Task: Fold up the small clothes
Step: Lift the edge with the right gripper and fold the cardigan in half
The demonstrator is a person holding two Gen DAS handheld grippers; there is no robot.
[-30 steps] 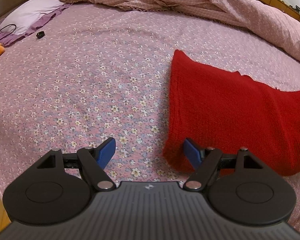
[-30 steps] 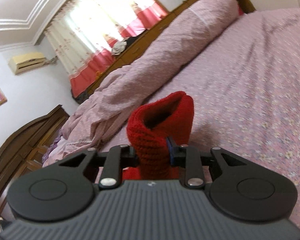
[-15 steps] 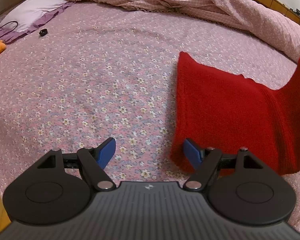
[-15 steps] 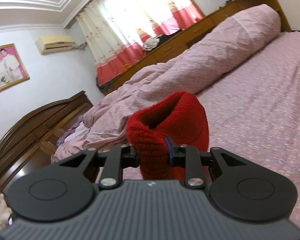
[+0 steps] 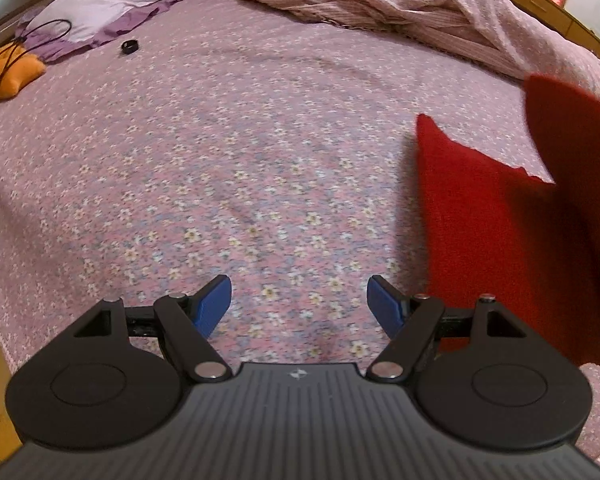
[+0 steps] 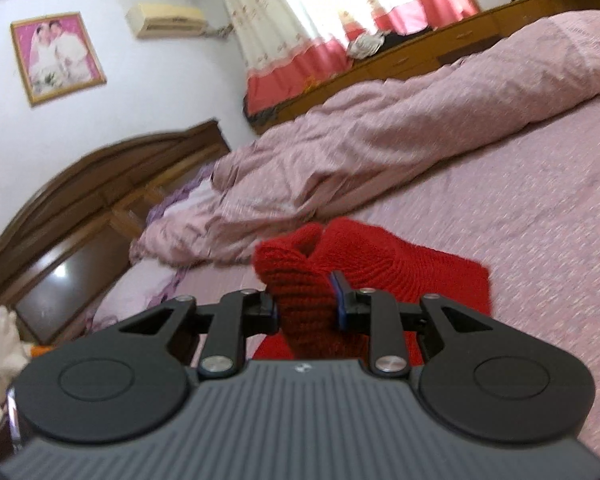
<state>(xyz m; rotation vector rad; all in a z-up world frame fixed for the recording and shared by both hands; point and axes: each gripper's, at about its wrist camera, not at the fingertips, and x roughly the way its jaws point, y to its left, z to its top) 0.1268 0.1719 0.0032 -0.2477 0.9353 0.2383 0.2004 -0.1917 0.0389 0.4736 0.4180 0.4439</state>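
A pink floral bedsheet (image 5: 260,152) fills the view, a rumpled pink quilt (image 6: 400,128) along its far side. A red knitted garment (image 5: 480,220) lies on the sheet, one end lifted, pinched in the right gripper (image 6: 306,300). The left gripper (image 5: 299,304) hangs wide apart, empty, beside it.

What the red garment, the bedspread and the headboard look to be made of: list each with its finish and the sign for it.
Red garment: knitted yarn, probably wool or acrylic; matte, with ribbed stitches visible where the right gripper pinches it.
Bedspread: thin woven cloth, perhaps cotton; matte pink with a small printed flower pattern.
Headboard: dark wood, seemingly varnished; its lower panel reflects light.
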